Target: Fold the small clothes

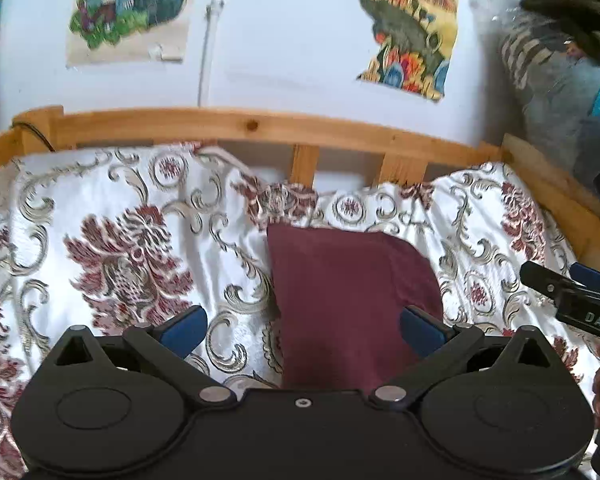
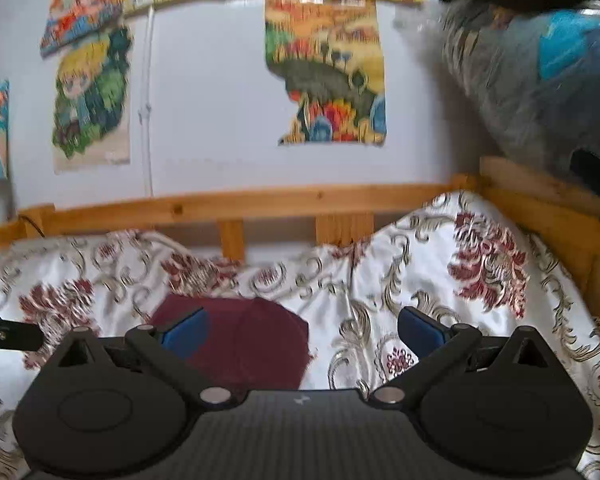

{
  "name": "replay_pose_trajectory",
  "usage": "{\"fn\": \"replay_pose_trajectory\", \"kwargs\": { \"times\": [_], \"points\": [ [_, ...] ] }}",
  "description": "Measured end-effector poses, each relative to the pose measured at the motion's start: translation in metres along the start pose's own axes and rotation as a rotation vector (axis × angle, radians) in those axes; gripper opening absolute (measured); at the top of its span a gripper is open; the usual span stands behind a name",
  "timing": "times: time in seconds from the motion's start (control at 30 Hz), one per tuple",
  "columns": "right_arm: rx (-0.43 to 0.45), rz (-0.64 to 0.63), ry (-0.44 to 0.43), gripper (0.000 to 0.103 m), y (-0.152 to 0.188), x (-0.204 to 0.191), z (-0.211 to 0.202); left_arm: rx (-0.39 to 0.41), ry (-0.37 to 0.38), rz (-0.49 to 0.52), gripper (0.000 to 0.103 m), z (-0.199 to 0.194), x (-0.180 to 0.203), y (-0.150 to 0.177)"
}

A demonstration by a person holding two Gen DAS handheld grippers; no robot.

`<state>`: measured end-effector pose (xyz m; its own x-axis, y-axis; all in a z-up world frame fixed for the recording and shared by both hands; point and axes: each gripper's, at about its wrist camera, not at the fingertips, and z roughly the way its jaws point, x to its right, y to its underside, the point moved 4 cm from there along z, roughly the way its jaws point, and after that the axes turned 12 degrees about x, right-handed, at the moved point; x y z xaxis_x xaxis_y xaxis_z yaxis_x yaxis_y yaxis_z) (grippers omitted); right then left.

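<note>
A small maroon garment lies folded flat on the patterned bedspread. My left gripper is open above its near left edge, empty; the right blue pad is over the cloth. The garment also shows in the right wrist view. My right gripper is open and empty, its left blue pad over the garment's left part. The right gripper's tip shows at the right edge of the left wrist view. The left gripper's tip shows at the left edge of the right wrist view.
A wooden bed rail runs along the far side and a side rail stands at the right. A pile of grey and blue bedding sits beyond the right rail. Posters hang on the white wall.
</note>
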<state>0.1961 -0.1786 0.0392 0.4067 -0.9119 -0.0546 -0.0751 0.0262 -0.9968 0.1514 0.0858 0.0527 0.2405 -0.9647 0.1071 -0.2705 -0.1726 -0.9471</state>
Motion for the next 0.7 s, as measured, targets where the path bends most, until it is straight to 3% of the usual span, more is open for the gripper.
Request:
{"fn": "replay_pose_trajectory", "kwargs": {
  "times": [0.37, 0.7],
  "points": [
    [0.089, -0.012, -0.017, 0.103, -0.019, -0.019, -0.073, 0.110, 0.037, 0.086, 0.102, -0.064, 0.000, 0.002],
    [0.046, -0.021, -0.057, 0.103, 0.018, -0.032, -0.128, 0.070, 0.017, 0.136, 0.102, -0.079, -0.001, 0.056]
  ]
}}
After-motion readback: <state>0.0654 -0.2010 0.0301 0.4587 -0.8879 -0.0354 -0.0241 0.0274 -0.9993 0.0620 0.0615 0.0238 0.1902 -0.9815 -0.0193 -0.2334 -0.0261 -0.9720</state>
